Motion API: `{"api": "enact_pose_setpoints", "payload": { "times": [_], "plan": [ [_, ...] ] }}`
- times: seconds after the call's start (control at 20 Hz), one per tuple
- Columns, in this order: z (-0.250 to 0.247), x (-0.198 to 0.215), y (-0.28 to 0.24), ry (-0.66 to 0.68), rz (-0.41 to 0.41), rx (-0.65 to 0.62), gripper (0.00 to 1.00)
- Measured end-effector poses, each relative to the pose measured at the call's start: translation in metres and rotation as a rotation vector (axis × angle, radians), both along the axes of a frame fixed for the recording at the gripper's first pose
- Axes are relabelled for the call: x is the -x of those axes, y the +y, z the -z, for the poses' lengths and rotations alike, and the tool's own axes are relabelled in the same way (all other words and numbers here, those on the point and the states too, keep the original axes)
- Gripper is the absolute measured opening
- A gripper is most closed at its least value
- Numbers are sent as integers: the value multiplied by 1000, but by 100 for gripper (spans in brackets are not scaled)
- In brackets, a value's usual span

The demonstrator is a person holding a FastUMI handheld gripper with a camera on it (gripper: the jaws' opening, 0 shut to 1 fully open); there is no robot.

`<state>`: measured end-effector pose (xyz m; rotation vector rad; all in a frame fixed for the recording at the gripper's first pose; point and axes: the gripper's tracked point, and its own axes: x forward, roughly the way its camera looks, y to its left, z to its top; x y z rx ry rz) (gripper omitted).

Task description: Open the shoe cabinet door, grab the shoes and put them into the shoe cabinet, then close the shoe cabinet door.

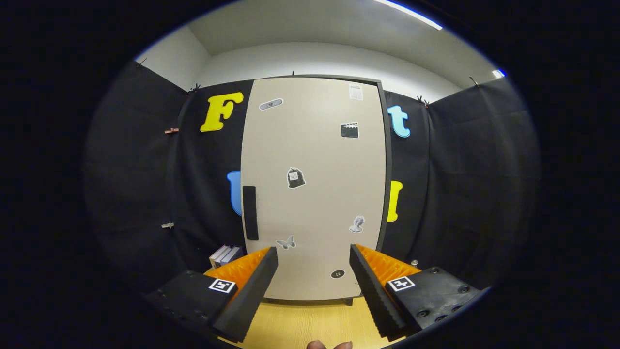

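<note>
In the gripper view, the shoe cabinet (315, 189) stands upright on the wooden floor (310, 325), its long axis vertical and its pale door (319, 160) shut, facing the camera. A dark vertical handle (250, 212) sits near the door's left edge. Small stickers (296, 178) dot the door (any writing on them is too small to read). The gripper (314, 259) points straight at the lower part of the door, its fingers (252, 291) spread wide apart with nothing between them, level and short of the cabinet. Each finger base carries a square black-and-white marker (222, 285). A few books (225, 254) stand at the cabinet's lower left corner, just beyond the left finger. Fingertips of a hand (329, 345) peek in below the gripper.
</note>
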<state>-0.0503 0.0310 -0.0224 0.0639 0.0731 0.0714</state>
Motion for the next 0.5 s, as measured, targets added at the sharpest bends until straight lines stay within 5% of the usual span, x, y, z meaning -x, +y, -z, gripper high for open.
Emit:
{"api": "enact_pose_setpoints", "payload": {
  "times": [0.5],
  "plan": [
    [1, -2, -1, 1, 2, -5, 98]
  ]
}}
